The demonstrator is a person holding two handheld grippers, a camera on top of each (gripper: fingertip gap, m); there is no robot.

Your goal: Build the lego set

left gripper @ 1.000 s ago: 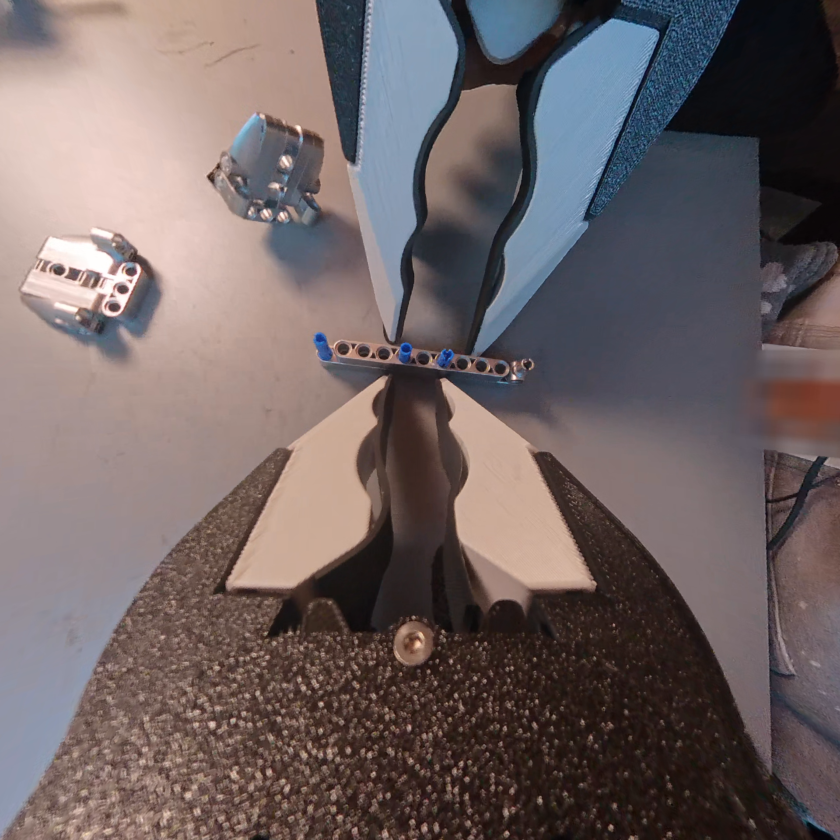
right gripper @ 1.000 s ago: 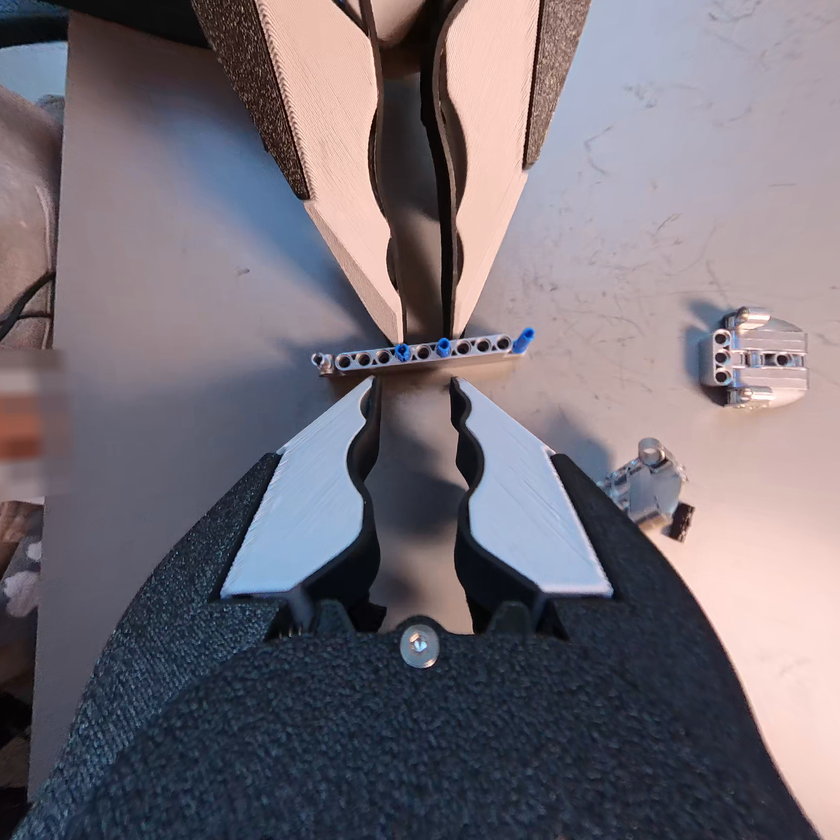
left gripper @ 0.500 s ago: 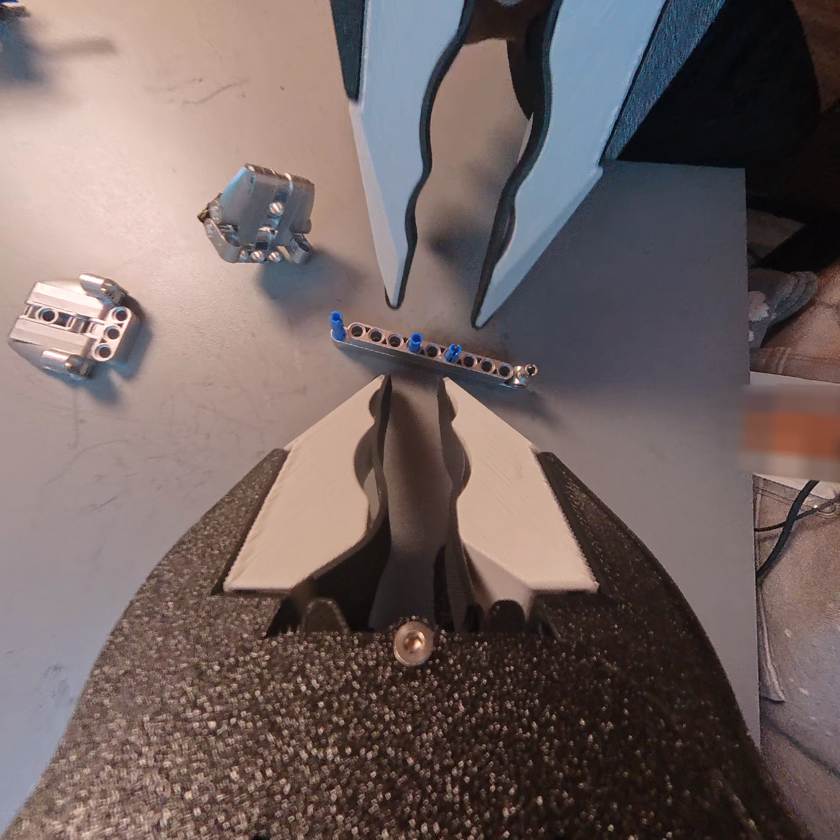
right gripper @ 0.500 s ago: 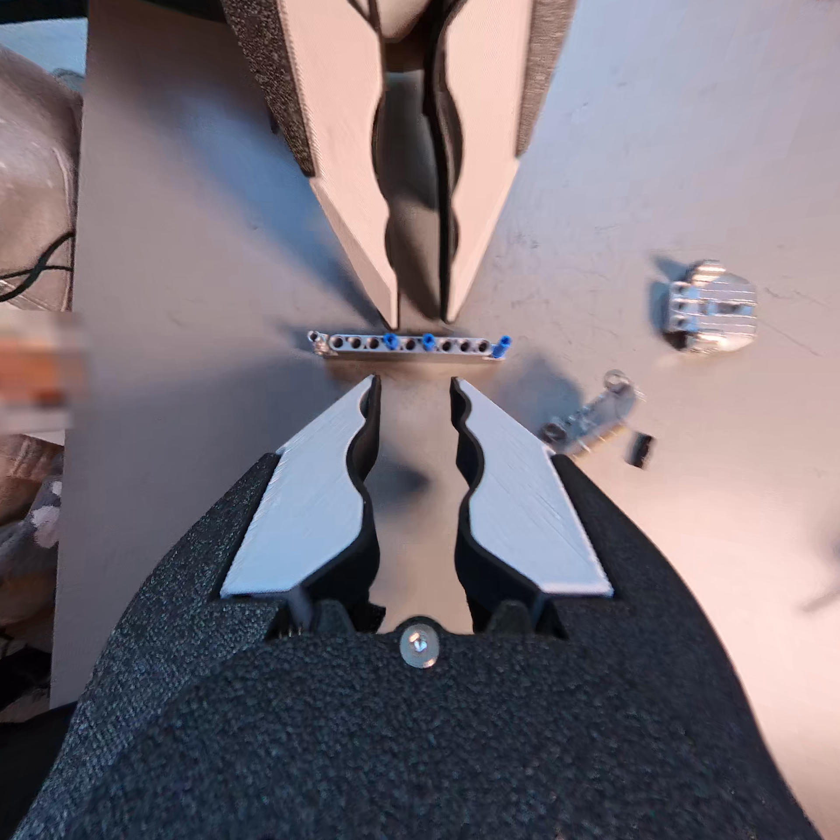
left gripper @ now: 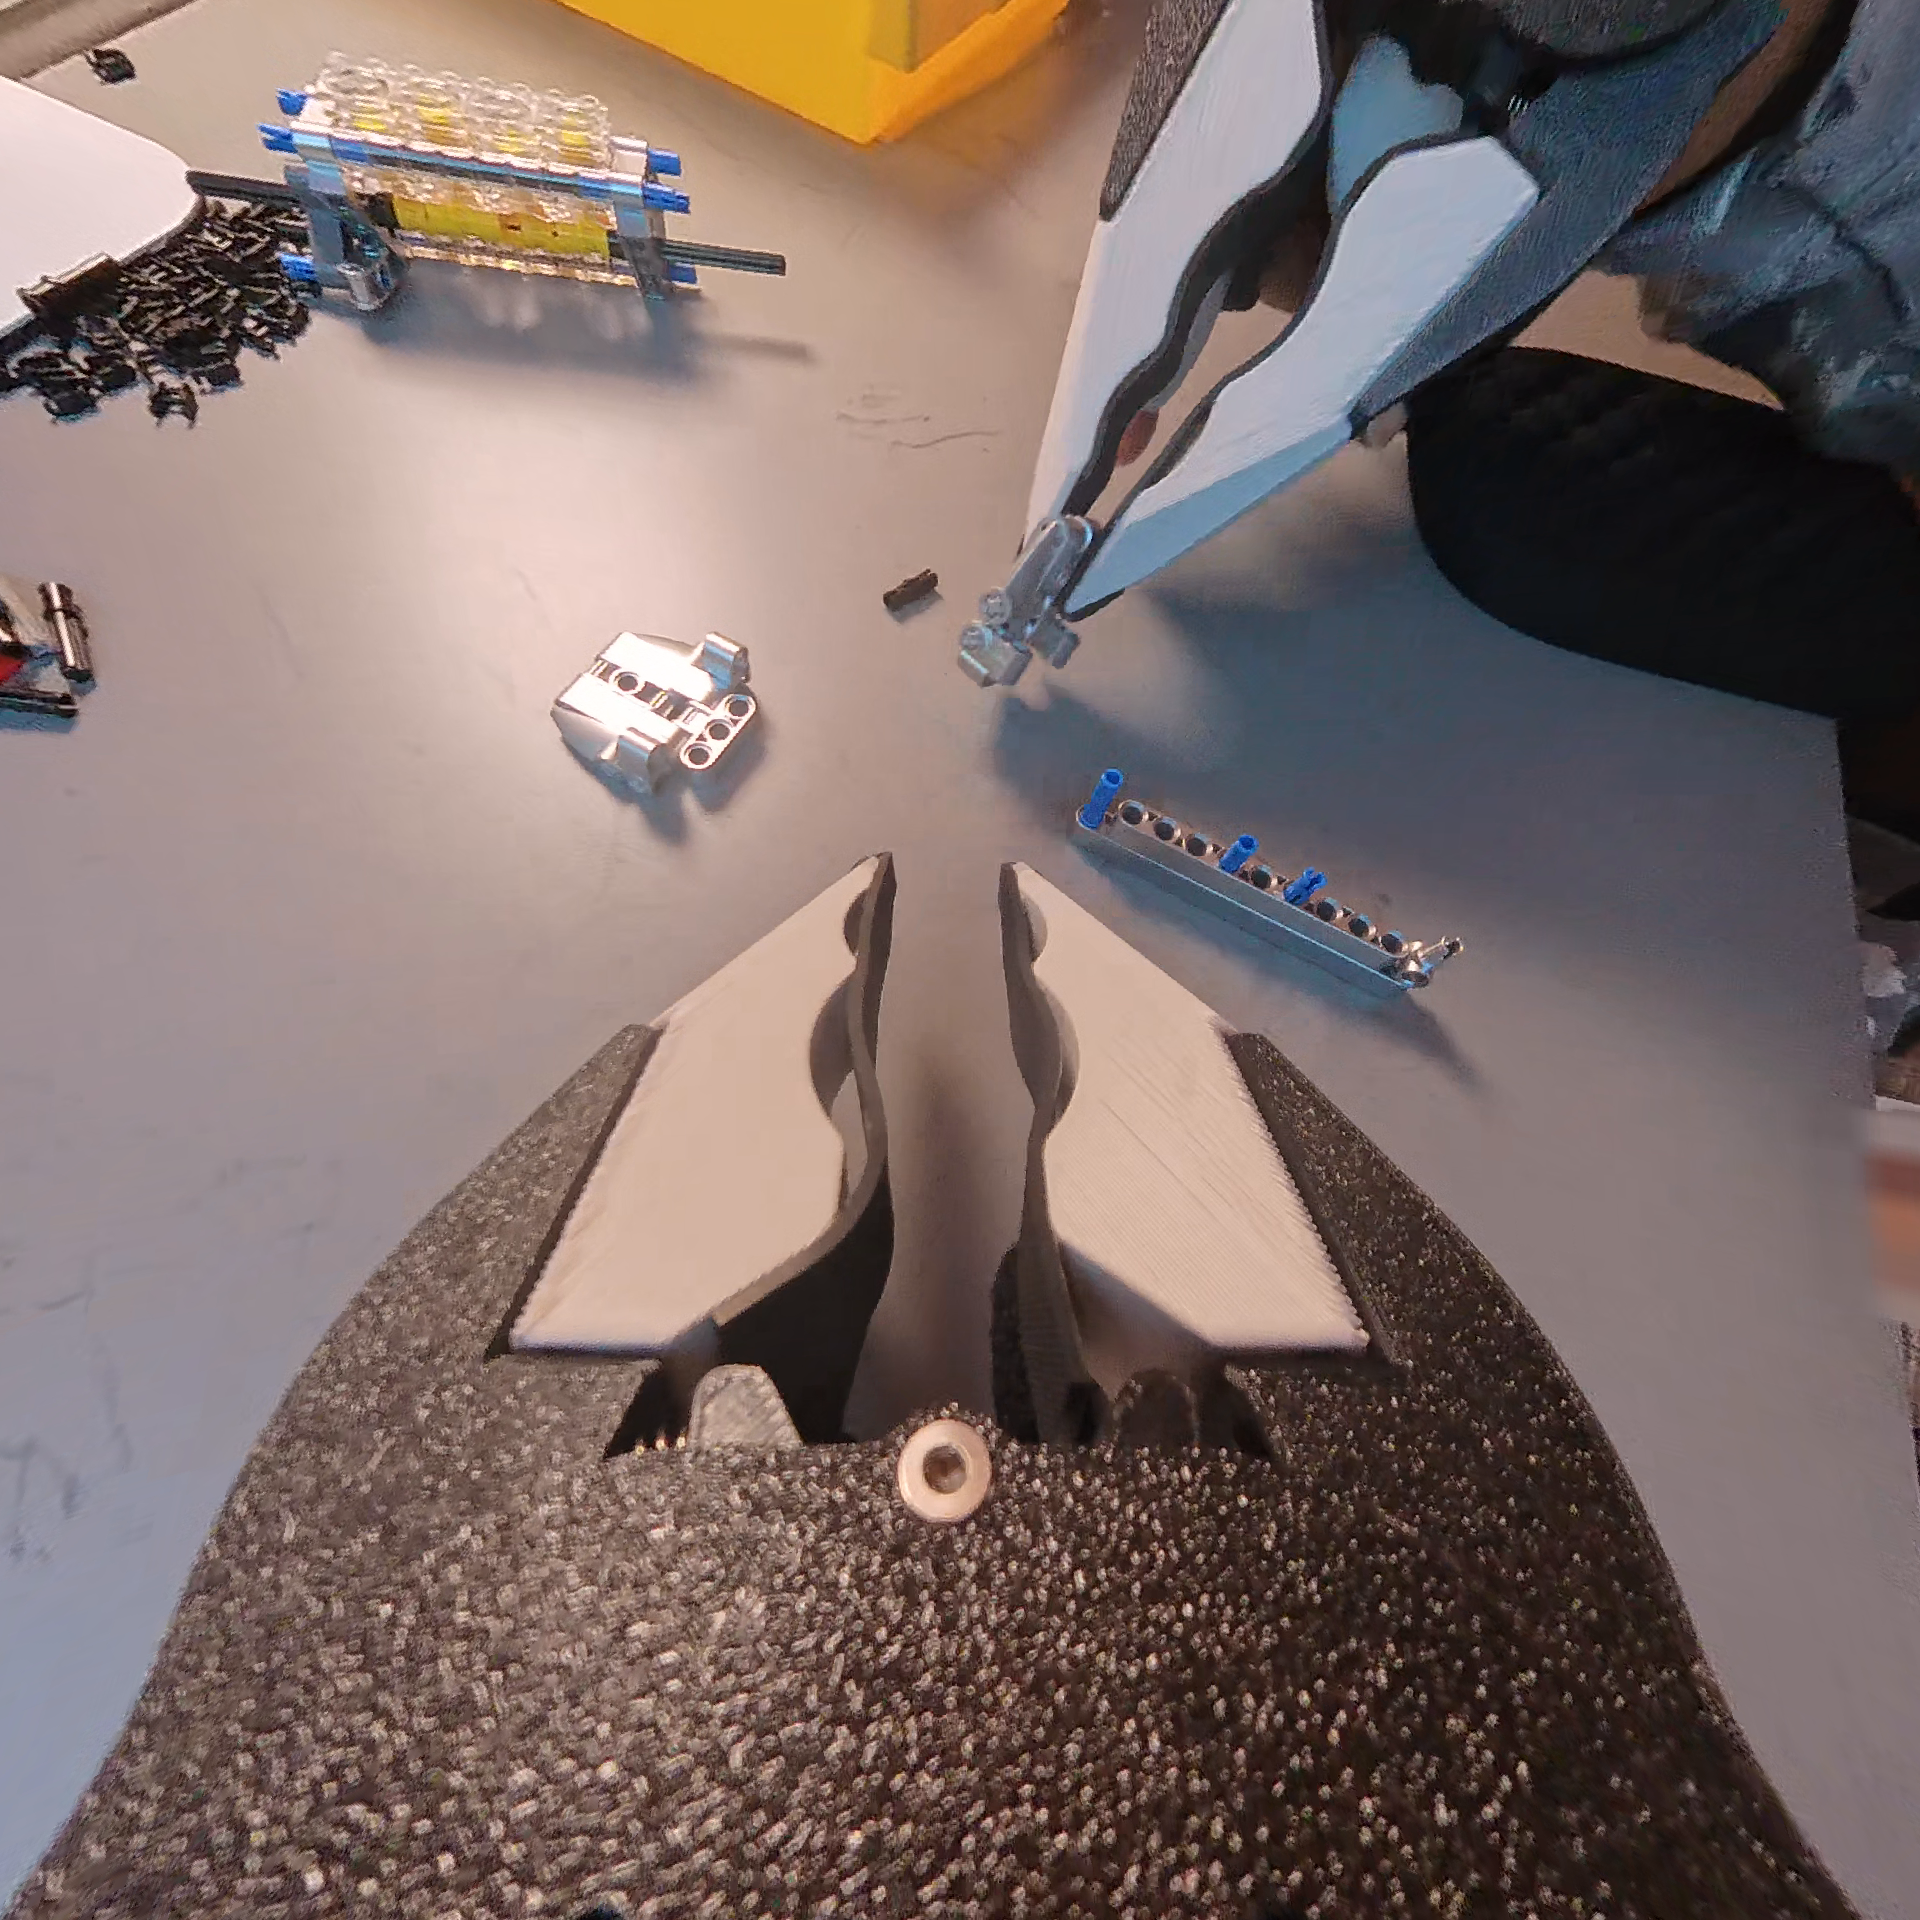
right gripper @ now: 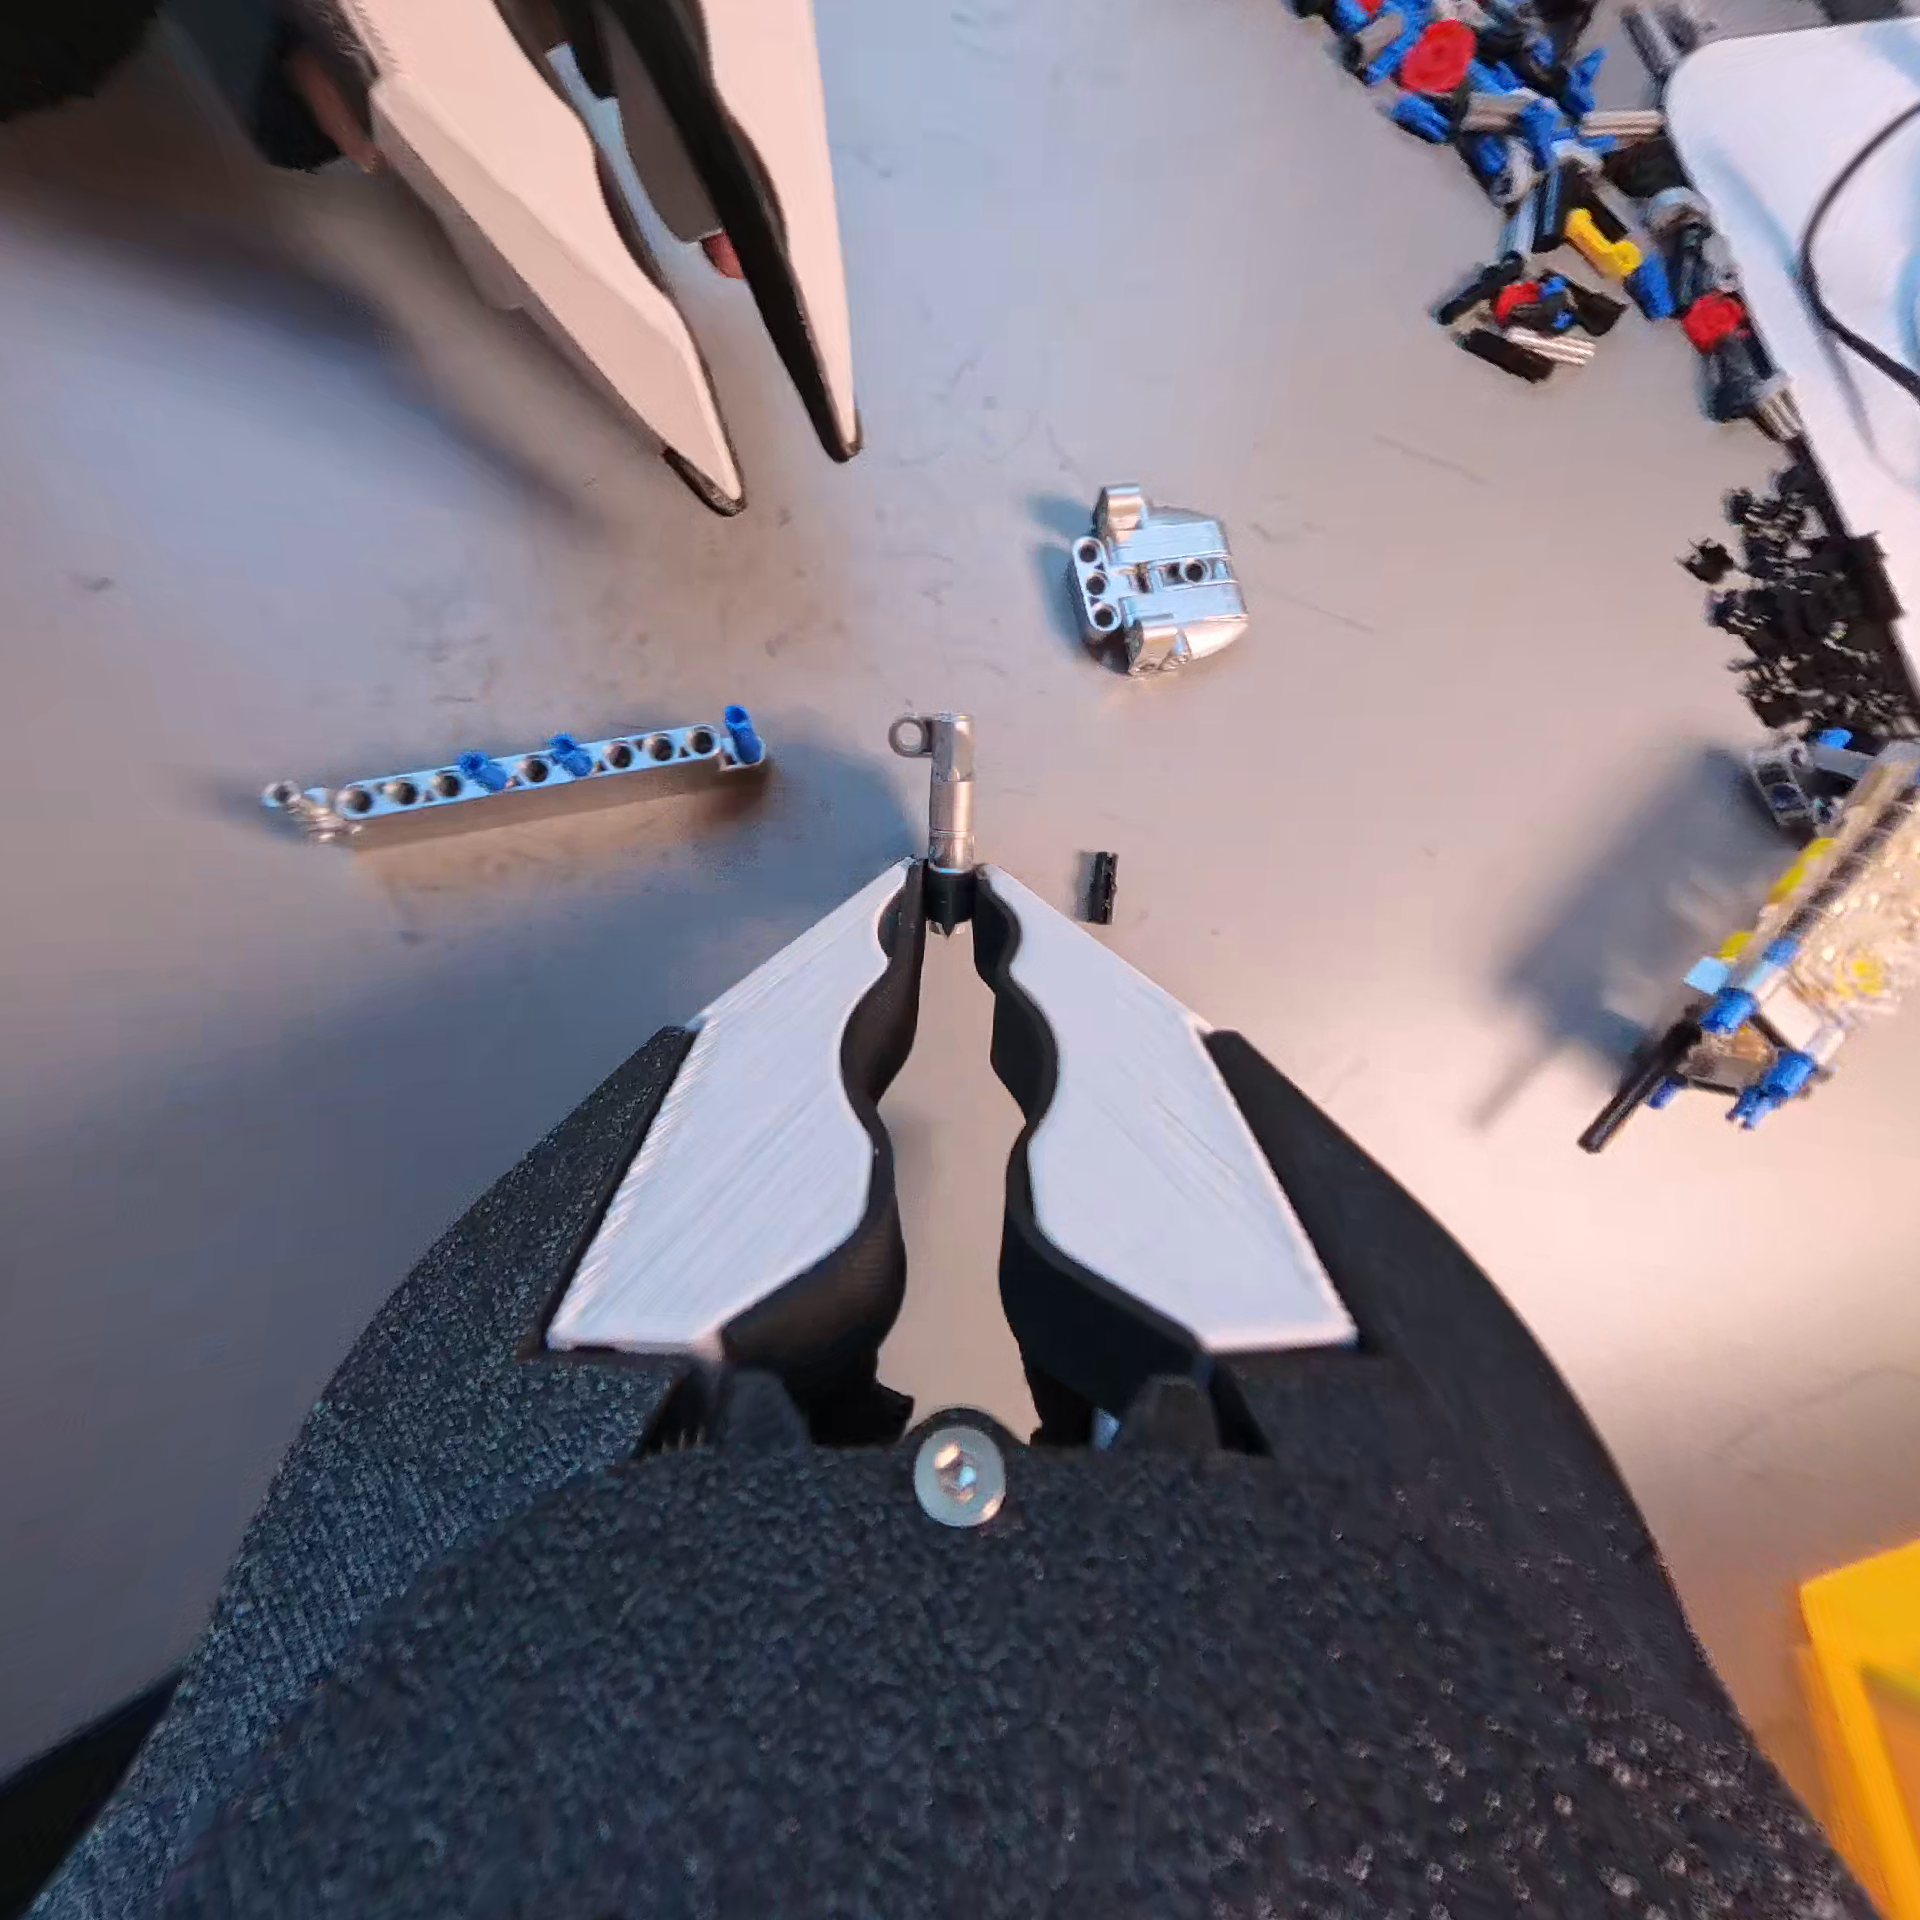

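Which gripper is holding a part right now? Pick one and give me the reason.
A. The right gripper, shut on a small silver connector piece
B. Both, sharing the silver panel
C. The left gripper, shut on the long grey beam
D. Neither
A: the right gripper has its fingertips closed on the small silver connector piece, while the left gripper is open and empty, and the long grey beam lies on the table.
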